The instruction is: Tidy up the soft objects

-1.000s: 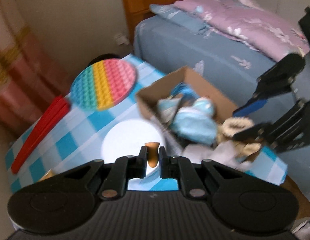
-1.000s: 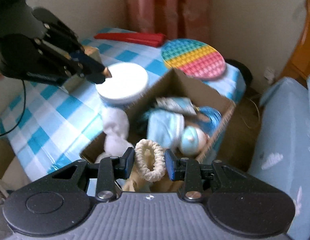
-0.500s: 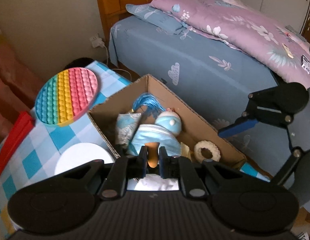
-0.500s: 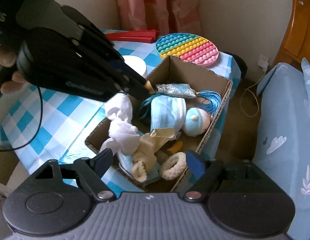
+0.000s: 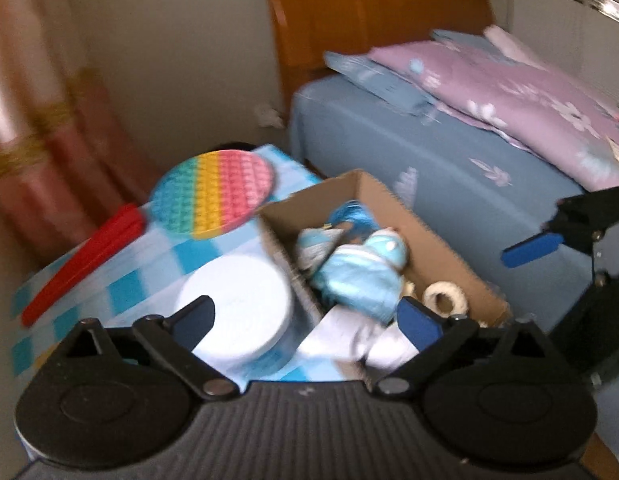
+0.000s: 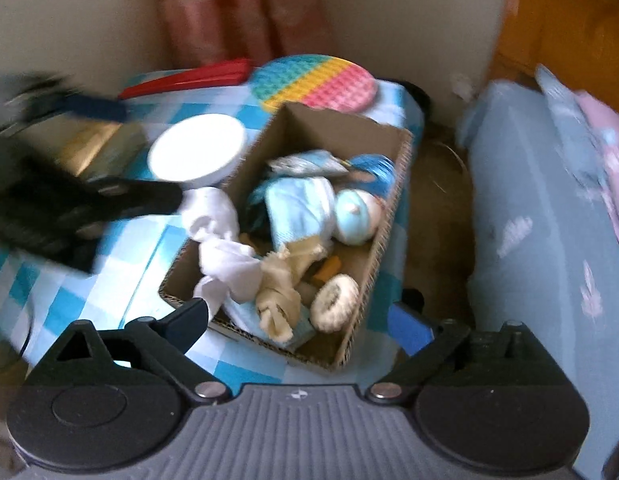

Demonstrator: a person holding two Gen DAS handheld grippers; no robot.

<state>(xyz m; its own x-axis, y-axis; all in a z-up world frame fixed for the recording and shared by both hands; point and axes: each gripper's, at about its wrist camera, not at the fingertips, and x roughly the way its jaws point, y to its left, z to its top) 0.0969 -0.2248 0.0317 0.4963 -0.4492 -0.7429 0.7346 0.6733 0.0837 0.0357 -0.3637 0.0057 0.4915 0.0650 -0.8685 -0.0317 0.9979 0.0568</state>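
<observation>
Both grippers stand open and hold nothing. The left gripper [image 5: 307, 316] hovers above the counter [image 5: 157, 276], its fingers spread wide over the white lid [image 5: 233, 304] and the near end of the box [image 5: 441, 256]. The right gripper [image 6: 299, 320] hangs over the near end of the same box [image 6: 389, 216], fingers equally wide apart, one on each side of the box's near corner. The box sits at the counter's edge nearest the bed [image 5: 449, 168]. Inside it lie the soft objects: a blue mask [image 6: 297, 208] in the middle, a round blue-and-white toy [image 6: 355, 216] touching the mask on the bed side, a blue tassel [image 6: 371, 168] toward the far end, a white cloth [image 6: 217, 236] draped over the wall beside the lid, a beige cloth [image 6: 279, 296] just beside it, and a cream scrunchie [image 6: 335, 298] at the near end against the bed-side wall. A small orange piece [image 6: 329, 268] shows on the box floor between the beige cloth and the scrunchie; its kind cannot be told. A rainbow mat [image 5: 213, 196] lies at the far corner of the counter, overhanging the edge, with a red strip [image 5: 85, 264] along the far edge beside it. Both views are blurred.
</observation>
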